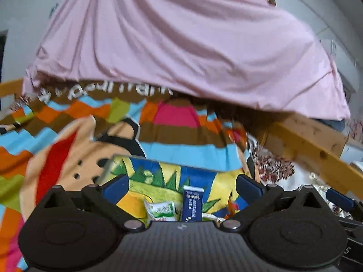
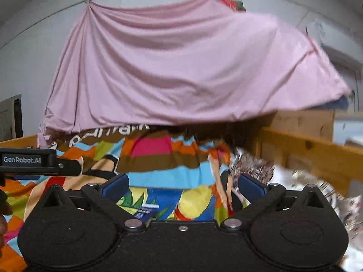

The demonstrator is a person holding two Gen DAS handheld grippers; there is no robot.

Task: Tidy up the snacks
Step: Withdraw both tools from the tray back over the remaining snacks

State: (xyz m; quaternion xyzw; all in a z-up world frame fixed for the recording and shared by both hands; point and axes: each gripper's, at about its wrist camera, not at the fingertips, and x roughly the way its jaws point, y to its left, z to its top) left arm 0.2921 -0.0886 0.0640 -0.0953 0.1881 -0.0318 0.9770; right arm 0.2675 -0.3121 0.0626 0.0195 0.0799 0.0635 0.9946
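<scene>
The left gripper [image 1: 181, 184] stood with its jaws spread wide and nothing between the blue pads [image 1: 114, 187], hanging above a brightly printed cartoon blanket [image 1: 172, 156] that covered the bed. Just below the gap between its fingers, close in against the gripper body, a dark blue carton [image 1: 191, 204] stood upright, and touching its left side leaned a green-and-white carton [image 1: 162, 210]; a clear box rim [image 1: 118, 158] appeared to frame them, though blur made its outline uncertain. Neither carton was touched by the pads. The right gripper [image 2: 182, 184] was likewise fully spread and empty, its blue pads [image 2: 250, 187] well apart over the same blanket. In its view the dark blue carton [image 2: 145, 212] lay low and left of centre, tilted, nearer the left finger and partly hidden behind the gripper body. The other gripper's black arm, lettered GenRobot.AI, reached in from the left edge of that view. Beyond the blanket a pink sheet [image 2: 181, 68] hung from a line across the wall, and a wooden bed rail [image 2: 317, 149] ran along the right edge of the bed beside a floral cloth [image 2: 256, 165].
</scene>
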